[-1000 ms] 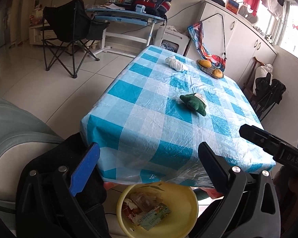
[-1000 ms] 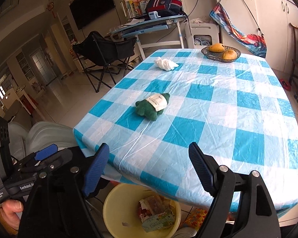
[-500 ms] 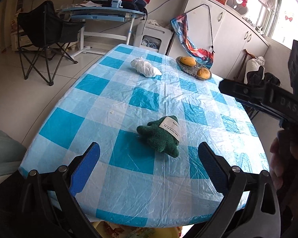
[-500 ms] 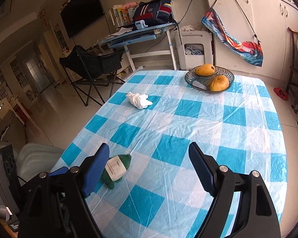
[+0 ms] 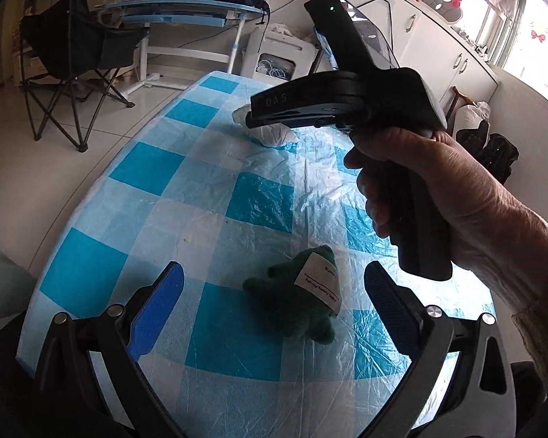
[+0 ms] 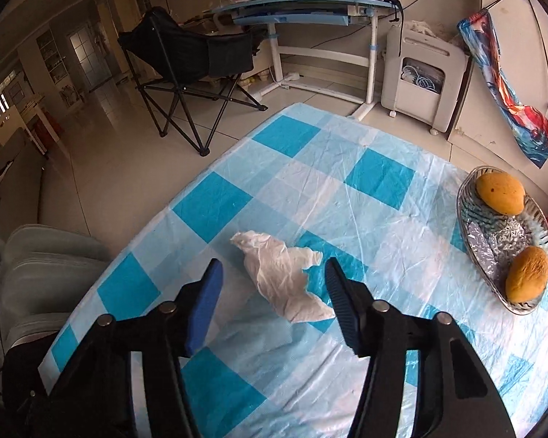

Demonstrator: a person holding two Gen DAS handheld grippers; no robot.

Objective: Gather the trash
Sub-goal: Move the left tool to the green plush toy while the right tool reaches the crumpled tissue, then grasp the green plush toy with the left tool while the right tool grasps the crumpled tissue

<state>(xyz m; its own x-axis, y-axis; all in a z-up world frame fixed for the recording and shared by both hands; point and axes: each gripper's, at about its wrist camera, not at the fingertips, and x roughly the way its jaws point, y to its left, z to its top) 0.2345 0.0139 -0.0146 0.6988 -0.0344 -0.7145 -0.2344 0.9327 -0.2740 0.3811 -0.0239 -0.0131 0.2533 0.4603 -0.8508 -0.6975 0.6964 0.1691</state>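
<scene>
Reaching my right gripper (image 6: 274,284) over the crumpled white tissue (image 6: 285,284) on the checked desk (image 6: 383,219), I hold its jaws wide apart around it, gripping nothing. It looks light and soft, so I would pinch the puffy middle. My left gripper (image 5: 274,303) is released too, above the green plush toy (image 5: 303,303).

Both grippers moved forward over the table (image 6: 402,346). The right gripper (image 6: 274,294) advanced from its near edge until its open fingers flanked the crumpled white tissue (image 6: 285,277). The left gripper (image 5: 274,306) closed in on the green plush toy (image 5: 303,299). The yellow bin dropped from view.
</scene>
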